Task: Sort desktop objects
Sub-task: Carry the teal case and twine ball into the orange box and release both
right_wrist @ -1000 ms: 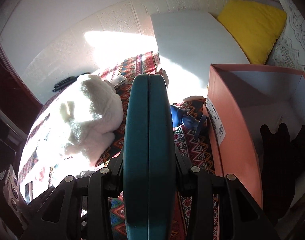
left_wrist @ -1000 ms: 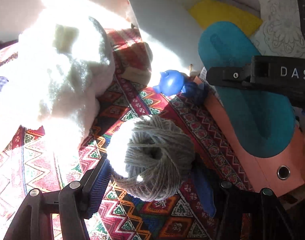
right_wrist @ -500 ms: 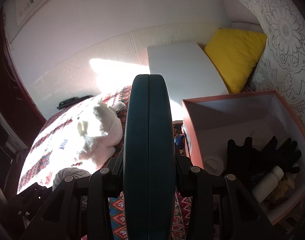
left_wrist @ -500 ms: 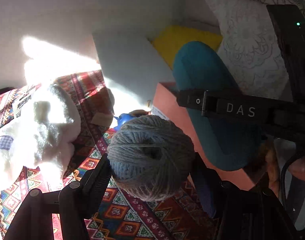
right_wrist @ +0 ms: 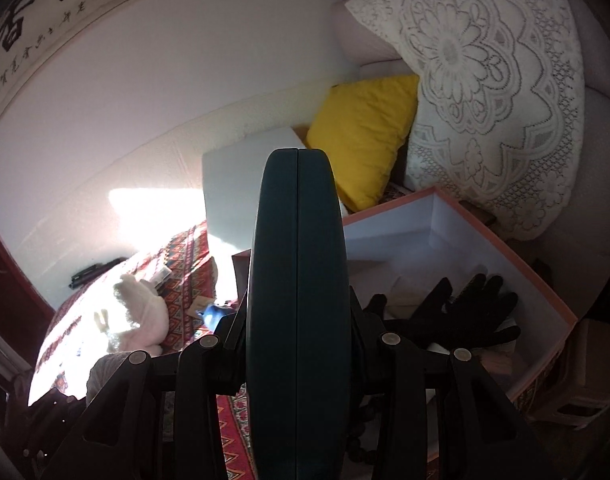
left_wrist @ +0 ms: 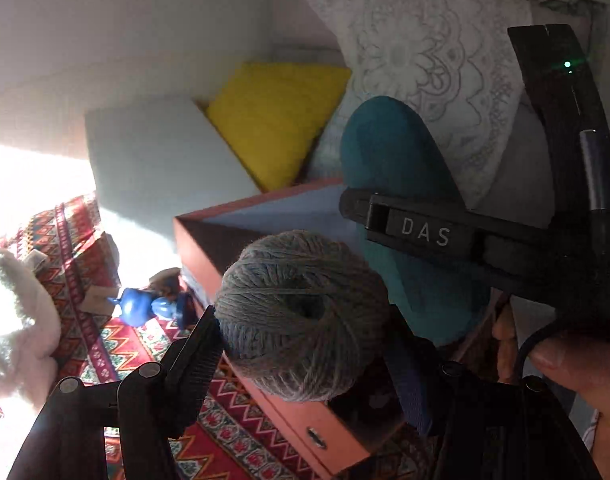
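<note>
Two grippers are each closed on something. The left gripper (left_wrist: 301, 344) has its fingers pressed against the sides of a grey ball of yarn (left_wrist: 301, 316), held in the air just in front of its camera, over the near wall of a salmon-coloured box (left_wrist: 209, 248). The right gripper (right_wrist: 297, 320) is clamped on a teal, oval flat object (right_wrist: 297, 280), seen edge-on from its own camera as two halves with a seam down the middle. Only the left wrist view shows that object's broad face (left_wrist: 401, 208), hanging over the box ahead and to the right of the yarn, along with a hand (left_wrist: 581, 364) on the right tool's handle. Only the right wrist view looks down into the box (right_wrist: 485, 236), to the right of its fingers, where black gloves (right_wrist: 461, 312) lie on the floor of it. To the left of both tools a white plush toy (right_wrist: 133, 312) and a small blue figure (left_wrist: 137, 308) lie on a patterned red cloth (left_wrist: 85, 248), the figure close beside the box's outer wall. Beyond the box lie a yellow cushion (right_wrist: 365, 136) and a lace-covered pillow (right_wrist: 493, 92).
</note>
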Available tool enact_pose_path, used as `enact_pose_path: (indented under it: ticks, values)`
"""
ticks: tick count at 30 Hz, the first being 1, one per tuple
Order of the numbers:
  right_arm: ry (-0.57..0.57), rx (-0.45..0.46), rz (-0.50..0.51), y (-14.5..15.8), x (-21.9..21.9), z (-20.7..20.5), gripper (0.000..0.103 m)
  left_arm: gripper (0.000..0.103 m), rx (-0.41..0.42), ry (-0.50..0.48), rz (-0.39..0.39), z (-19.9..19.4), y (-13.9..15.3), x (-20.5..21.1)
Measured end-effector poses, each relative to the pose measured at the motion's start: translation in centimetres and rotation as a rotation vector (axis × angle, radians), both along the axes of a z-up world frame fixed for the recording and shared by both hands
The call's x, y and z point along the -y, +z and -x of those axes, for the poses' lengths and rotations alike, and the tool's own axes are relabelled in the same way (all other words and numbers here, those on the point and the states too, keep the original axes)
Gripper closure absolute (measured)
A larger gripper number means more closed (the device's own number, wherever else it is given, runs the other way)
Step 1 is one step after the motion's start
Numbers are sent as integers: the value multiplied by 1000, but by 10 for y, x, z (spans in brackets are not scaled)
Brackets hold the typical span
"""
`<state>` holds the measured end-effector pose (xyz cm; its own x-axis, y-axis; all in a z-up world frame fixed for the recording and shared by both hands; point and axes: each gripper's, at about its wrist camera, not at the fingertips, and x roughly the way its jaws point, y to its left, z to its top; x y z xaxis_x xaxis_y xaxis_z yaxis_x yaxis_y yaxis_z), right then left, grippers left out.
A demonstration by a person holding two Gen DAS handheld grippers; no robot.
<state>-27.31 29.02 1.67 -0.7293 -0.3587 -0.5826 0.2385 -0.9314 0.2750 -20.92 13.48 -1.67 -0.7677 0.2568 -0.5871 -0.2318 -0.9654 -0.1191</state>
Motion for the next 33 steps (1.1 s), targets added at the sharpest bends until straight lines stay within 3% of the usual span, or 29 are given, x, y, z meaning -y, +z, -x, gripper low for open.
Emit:
enact_pose_path:
  ticks: [5,7,8,9,10,12,14,19,24,29,33]
  values:
    - [-88,35,25,-17,-33,29,60,37,41,-52,10,41,-18,-36]
    - [-128,33,14,-20,-42,38,43,30,73,-46,15,58,-24,-44]
    - [-145,29,6,-20,-45,41,23,25,72,-33,24,59,-24,-45]
    - [-158,18,8,-19,-48,42,15,16,69,-19,34,59,-25,-47]
    - [-171,7,11,-18,-51,43,15,8,52,-9,44,55,-25,-47]
    - [-170,4,18,-16,-50,43,15,2,16,18,63,43,-27,-39]
    - [-155,1,19,-15,-43,42,15,2,0,42,71,35,-29,-27]
    - [-69,-34,-5,-11,1,32,15,2,12,130,-2,10,-26,29]
    - [100,-122,-41,-6,71,9,15,2,6,251,-34,-26,-20,97]
    - [305,-176,-221,-25,165,-11,15,2,-15,399,14,-71,-17,186]
    - [436,-182,-449,-71,240,-19,21,2,-1,501,93,-87,-16,260]
